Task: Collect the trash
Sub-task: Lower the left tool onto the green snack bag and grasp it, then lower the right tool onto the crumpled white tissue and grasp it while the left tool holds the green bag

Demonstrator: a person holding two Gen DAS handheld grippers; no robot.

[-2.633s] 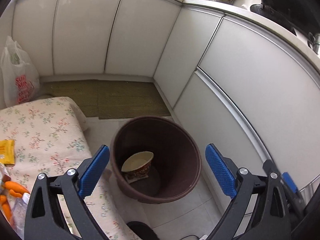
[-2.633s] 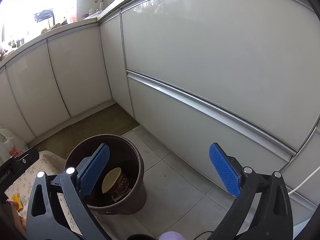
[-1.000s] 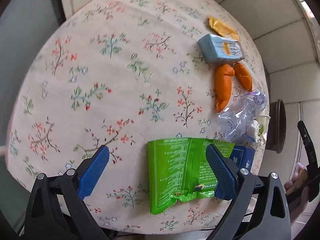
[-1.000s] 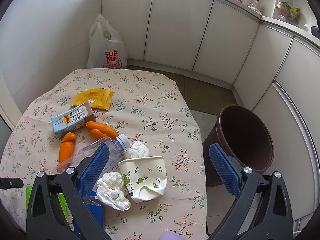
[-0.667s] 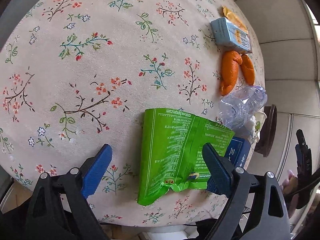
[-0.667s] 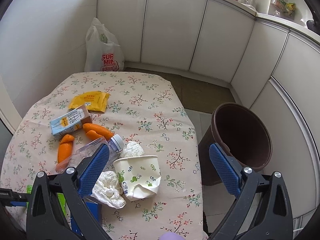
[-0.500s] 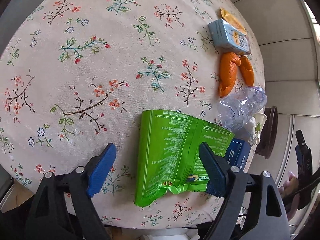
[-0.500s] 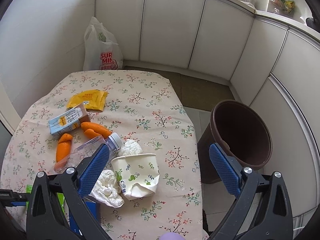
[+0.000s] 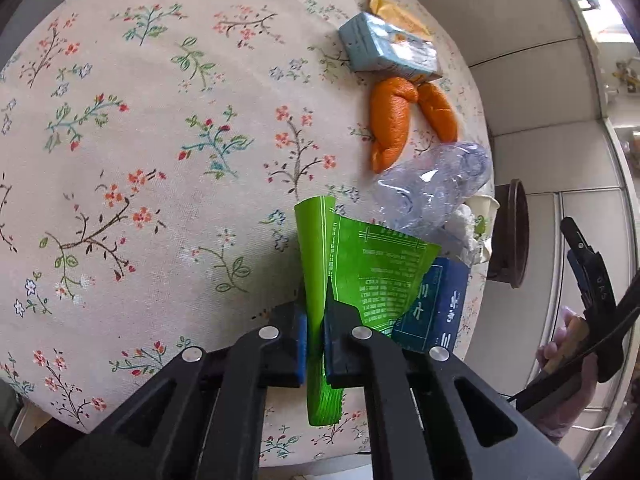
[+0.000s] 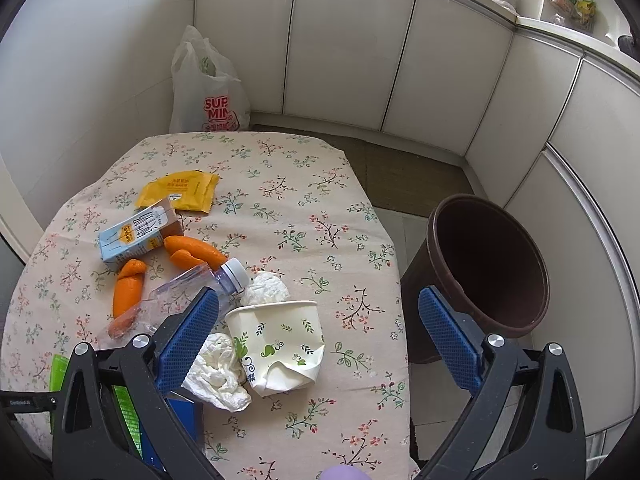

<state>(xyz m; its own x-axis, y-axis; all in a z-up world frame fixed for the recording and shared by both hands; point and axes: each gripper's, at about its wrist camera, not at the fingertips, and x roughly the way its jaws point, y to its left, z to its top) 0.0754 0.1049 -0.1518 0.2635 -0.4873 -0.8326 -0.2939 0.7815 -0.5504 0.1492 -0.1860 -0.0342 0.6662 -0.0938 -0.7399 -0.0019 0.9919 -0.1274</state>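
Observation:
A green snack wrapper [image 9: 372, 268] lies crumpled at the near edge of the flowered table [image 9: 160, 160]. My left gripper [image 9: 316, 312] has its jaws closing, and its blue pads pinch the wrapper's folded left edge. The wrapper's corner also shows in the right wrist view [image 10: 58, 368]. My right gripper [image 10: 317, 296] hangs open above a crushed paper cup [image 10: 280, 344] and a white tissue [image 10: 216, 376], holding nothing. The brown trash bin [image 10: 480, 264] stands on the floor right of the table.
On the cloth lie a clear plastic bottle [image 10: 188, 292], orange carrot pieces [image 10: 192, 252], a blue carton [image 10: 136, 232], a yellow packet [image 10: 180, 190] and a dark blue box [image 9: 432, 308]. A white shopping bag [image 10: 208, 88] leans in the corner. White cabinets ring the room.
The left gripper's jaws went from wide open to pinched on the green wrapper, which now stands folded up between them. The right gripper has barely moved.

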